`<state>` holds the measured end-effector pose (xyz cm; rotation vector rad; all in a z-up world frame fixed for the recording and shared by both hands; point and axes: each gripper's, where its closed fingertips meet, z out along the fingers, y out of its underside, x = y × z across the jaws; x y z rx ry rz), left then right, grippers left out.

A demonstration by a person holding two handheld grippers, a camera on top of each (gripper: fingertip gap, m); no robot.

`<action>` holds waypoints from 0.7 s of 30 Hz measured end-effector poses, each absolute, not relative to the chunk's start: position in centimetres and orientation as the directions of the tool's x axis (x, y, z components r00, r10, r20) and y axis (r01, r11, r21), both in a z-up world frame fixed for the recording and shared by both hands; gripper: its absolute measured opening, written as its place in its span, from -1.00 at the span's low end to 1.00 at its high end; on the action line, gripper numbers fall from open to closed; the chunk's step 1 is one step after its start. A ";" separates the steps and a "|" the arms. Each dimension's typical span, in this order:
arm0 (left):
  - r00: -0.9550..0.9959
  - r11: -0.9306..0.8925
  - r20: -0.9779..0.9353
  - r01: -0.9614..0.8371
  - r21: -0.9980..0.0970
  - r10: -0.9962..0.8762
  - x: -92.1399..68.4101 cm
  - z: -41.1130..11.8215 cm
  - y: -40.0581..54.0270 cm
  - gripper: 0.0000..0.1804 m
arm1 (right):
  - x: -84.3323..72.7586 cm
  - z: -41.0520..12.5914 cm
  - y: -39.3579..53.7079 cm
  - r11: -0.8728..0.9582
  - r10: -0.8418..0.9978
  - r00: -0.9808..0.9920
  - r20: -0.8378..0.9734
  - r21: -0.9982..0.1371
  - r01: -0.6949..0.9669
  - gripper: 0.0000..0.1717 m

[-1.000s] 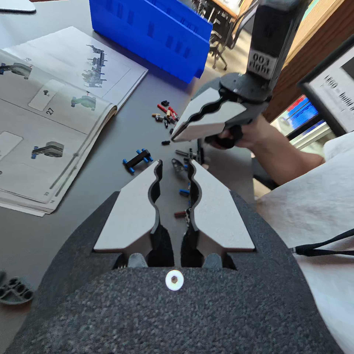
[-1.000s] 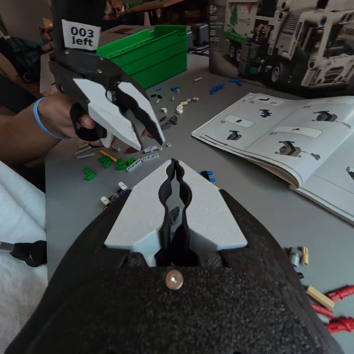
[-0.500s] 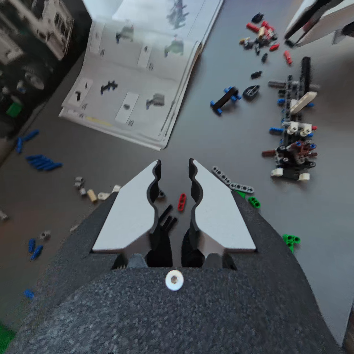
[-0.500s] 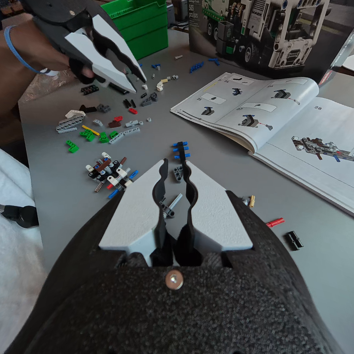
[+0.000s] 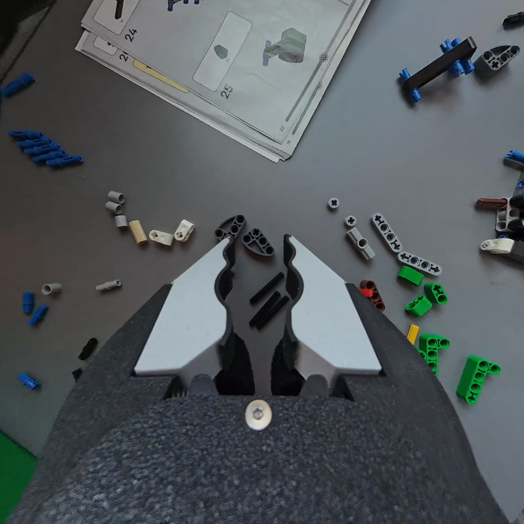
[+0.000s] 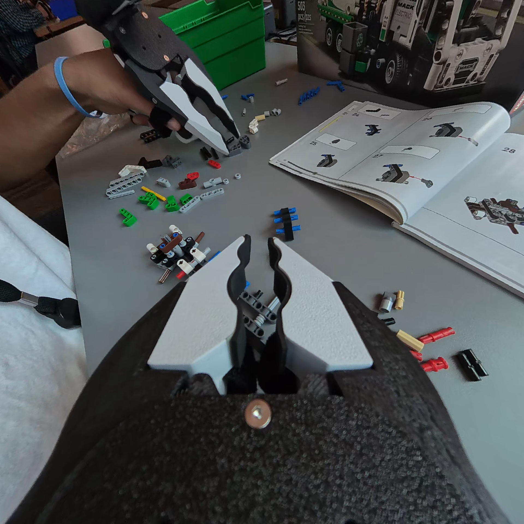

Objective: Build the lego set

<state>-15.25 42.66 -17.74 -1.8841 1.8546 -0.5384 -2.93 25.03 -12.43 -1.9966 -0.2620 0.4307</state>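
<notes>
Left wrist view, looking steeply down: the left tool (image 5: pixel 258 241) is wide open with nothing in its grasp, low over a grey tabletop (image 5: pixel 354 158). A dark grey curved piece (image 5: pixel 257 242) lies between its fingertips, clear of both pads; a second like piece (image 5: pixel 231 226) lies at the left fingertip, contact not discernible. Three black axles (image 5: pixel 268 302) lie farther back between the fingers. To the left are white connectors (image 5: pixel 170 234) and a tan pin (image 5: pixel 138 232); to the right, grey beams (image 5: pixel 402 246) and green pieces (image 5: pixel 425 297). A booklet corner (image 5: pixel 226 71) fills the top.

Right wrist view, looking more level: the right tool (image 6: pixel 258 241) is partly open and grips nothing; a grey assembly (image 6: pixel 256 310) lies on the tabletop below its fingers. Just ahead lies a black beam with blue pins (image 6: pixel 287 222), and left of it a small built assembly (image 6: pixel 175 252). Only this view shows the left tool from outside (image 6: pixel 232 143), tips down by the dark grey pieces, the hand (image 6: pixel 119 93) holding it, a green bin (image 6: pixel 226 42), a box (image 6: pixel 411 42), the booklet lying open (image 6: pixel 411 158), and red pins (image 6: pixel 435 337) at right.
</notes>
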 end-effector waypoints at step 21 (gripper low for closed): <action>-0.275 0.503 -0.428 -0.336 -0.796 -0.861 -7.5 -10.6 29.6 -0.83 | -5.5 -10.0 29.4 -0.491 0.311 0.648 -0.696 -0.701 -0.518 -0.81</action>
